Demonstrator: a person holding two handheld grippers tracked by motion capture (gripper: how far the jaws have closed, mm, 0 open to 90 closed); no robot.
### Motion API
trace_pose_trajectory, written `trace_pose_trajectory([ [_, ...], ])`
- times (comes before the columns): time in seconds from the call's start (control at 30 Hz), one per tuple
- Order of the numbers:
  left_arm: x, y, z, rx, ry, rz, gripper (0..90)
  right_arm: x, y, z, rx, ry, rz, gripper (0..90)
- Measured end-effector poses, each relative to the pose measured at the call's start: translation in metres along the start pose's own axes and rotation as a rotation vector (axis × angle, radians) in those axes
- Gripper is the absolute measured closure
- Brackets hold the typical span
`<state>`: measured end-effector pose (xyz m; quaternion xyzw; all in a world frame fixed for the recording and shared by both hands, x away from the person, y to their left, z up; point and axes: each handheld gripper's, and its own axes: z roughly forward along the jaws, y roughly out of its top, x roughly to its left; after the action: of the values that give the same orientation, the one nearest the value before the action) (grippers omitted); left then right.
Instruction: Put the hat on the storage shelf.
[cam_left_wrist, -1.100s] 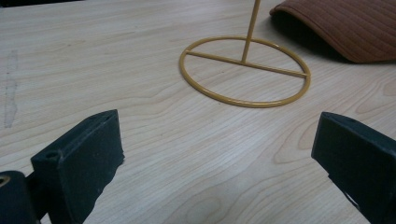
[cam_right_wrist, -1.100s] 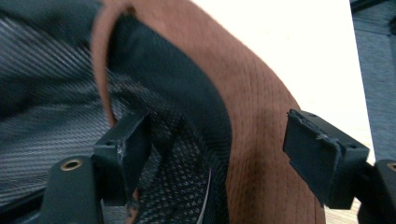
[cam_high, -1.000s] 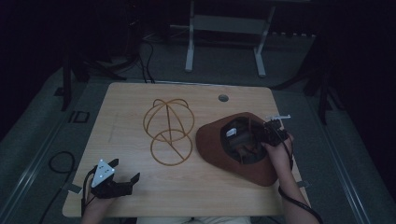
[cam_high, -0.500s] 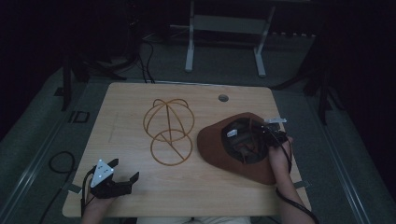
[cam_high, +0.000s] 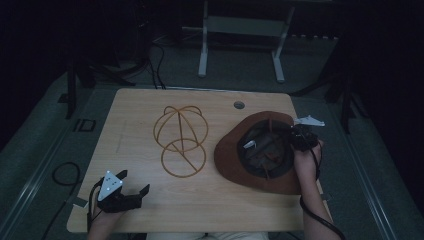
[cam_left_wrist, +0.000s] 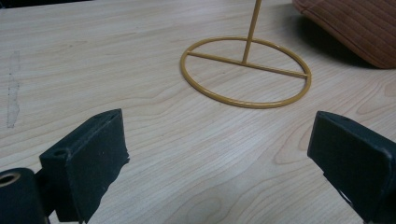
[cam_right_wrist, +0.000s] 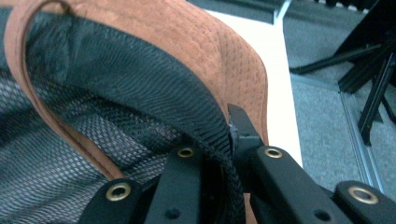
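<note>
2 claws: right claw (cam_high: 295, 136) clamped on brown hat (cam_high: 235, 160) rim near desk (cam_high: 135, 115) right edge; left claw (cam_high: 136, 185) apart, near-left corner.

Your brown hat (cam_high: 235, 155) lies upside down at the table's right, black mesh lining up, beside the wire stand (cam_high: 181, 140).
</note>
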<state>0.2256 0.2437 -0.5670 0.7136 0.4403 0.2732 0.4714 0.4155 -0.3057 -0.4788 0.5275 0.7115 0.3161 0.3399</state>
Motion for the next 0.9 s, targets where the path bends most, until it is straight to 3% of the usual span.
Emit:
trace_pose_trajectory([
  [0.23,0.001,0.003,-0.001,0.0,0.008,-0.004,5.1,-0.005,0.018,-0.028,-0.08,0.015,0.027,84.9],
  [0.43,0.002,0.017,-0.008,-0.003,0.017,-0.019,5.1,-0.009,0.032,-0.052,-0.143,0.009,0.03,84.9],
  [0.57,-0.004,0.035,-0.016,-0.008,0.011,-0.013,6.0,-0.012,0.037,-0.064,-0.176,0.02,0.038,84.9],
  [0.67,-0.01,0.052,-0.023,-0.041,-0.021,-0.017,6.1,-0.012,0.039,-0.072,-0.189,0.026,0.036,84.8],
  [0.73,-0.01,0.052,-0.023,-0.041,-0.021,-0.017,6.1,-0.012,0.04,-0.074,-0.192,0.027,0.035,84.8],
  [0.77,-0.017,0.076,-0.031,-0.07,-0.04,0.006,6.2,-0.012,0.041,-0.076,-0.192,0.024,0.034,84.8],
  [0.87,-0.022,0.098,-0.035,-0.104,-0.069,0.019,7.1,-0.012,0.04,-0.079,-0.195,0.027,0.034,84.8],
  [0.9,-0.022,0.098,-0.035,-0.104,-0.069,0.019,7.1,-0.012,0.04,-0.079,-0.195,0.027,0.034,84.8],
])
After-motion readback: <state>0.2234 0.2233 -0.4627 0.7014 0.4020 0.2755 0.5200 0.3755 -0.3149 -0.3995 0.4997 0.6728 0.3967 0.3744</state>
